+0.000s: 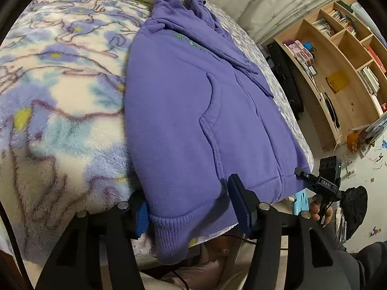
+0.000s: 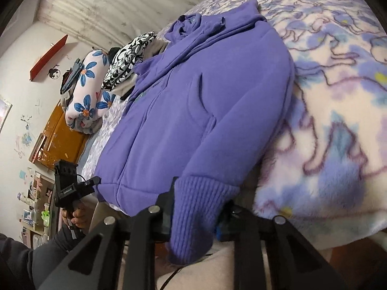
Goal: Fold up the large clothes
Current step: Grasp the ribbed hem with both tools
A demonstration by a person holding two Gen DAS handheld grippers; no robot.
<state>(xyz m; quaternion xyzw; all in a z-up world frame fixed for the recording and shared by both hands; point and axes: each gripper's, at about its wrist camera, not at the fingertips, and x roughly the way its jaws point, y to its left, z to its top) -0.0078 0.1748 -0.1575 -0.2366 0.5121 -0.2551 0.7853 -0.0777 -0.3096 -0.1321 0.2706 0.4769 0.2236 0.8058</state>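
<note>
A purple zip hoodie (image 1: 193, 111) lies front up on the bed, hood at the far end, sleeves folded in; it also shows in the right wrist view (image 2: 193, 111). Its ribbed hem hangs over the near bed edge. My left gripper (image 1: 191, 207) is open, its fingers (image 1: 238, 200) either side of the hem's left corner (image 1: 169, 234). My right gripper (image 2: 196, 215) is open, with the ribbed right corner (image 2: 196, 207) hanging between its jaws. Each gripper shows in the other's view, the right one (image 1: 314, 181) and the left one (image 2: 79, 186), both at the hem.
A fleece blanket with blue flowers (image 1: 60, 101) covers the bed. Folded clothes and a flowered pillow (image 2: 89, 89) lie at the bed's far end. A wooden bookshelf (image 1: 343, 67) stands beside the bed. A wooden cabinet (image 2: 63, 135) stands on the other side.
</note>
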